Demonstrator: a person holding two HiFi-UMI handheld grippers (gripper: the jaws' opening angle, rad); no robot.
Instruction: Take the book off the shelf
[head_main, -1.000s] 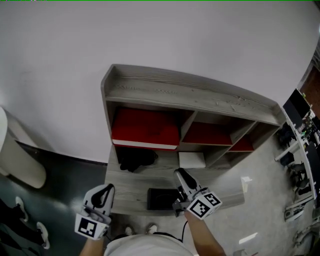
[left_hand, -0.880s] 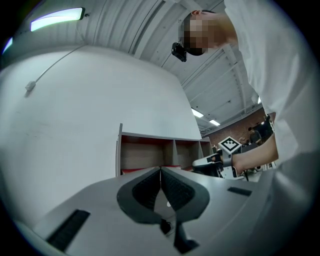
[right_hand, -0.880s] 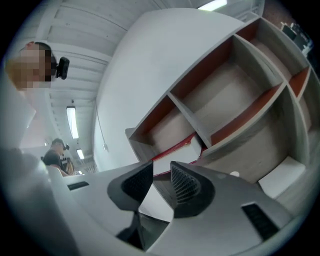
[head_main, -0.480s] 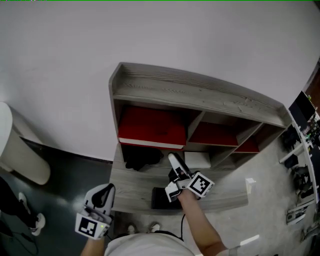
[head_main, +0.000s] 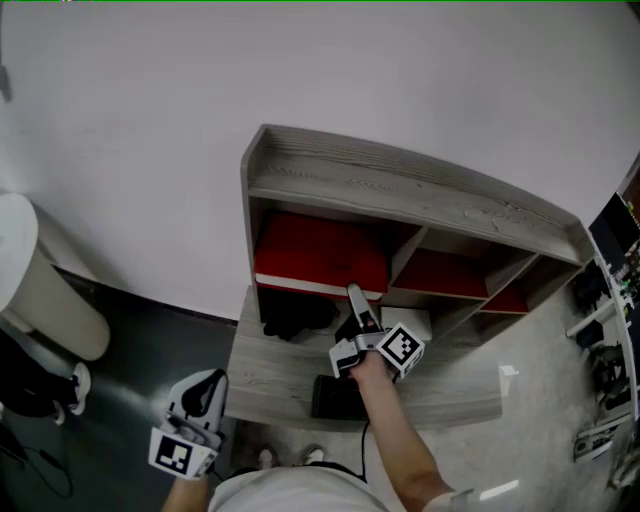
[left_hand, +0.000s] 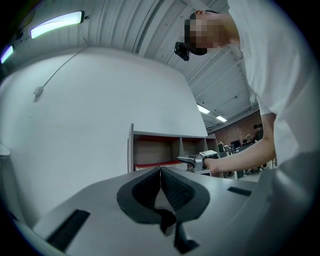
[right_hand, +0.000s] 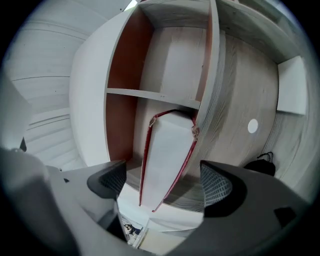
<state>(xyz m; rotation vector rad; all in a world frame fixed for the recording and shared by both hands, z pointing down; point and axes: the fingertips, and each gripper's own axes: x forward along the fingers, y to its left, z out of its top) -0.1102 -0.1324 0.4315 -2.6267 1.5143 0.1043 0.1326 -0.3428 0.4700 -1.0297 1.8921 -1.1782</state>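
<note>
A red-covered book (head_main: 320, 256) lies flat in the left compartment of the grey wooden shelf (head_main: 400, 190). In the right gripper view its white page edge (right_hand: 167, 150) points at me, framed by the red covers. My right gripper (head_main: 356, 304) reaches to the book's front edge. Its jaws are opening wide, one pad on each side of the book (right_hand: 162, 182), and neither pad touches it. My left gripper (head_main: 203, 398) hangs low beside the shelf's left end, away from the book. Its jaws (left_hand: 160, 172) are shut with nothing between them.
A black bundle (head_main: 296, 314), a white box (head_main: 414, 321) and a black box (head_main: 336, 397) rest on the lower board. More red items (head_main: 450, 276) fill the other compartments. A white rounded object (head_main: 45, 300) stands on the dark floor at left.
My right gripper has moved up from the lower board to the book in the left compartment, and its jaws have gone from nearly shut to wide open. The left gripper has stayed in place.
</note>
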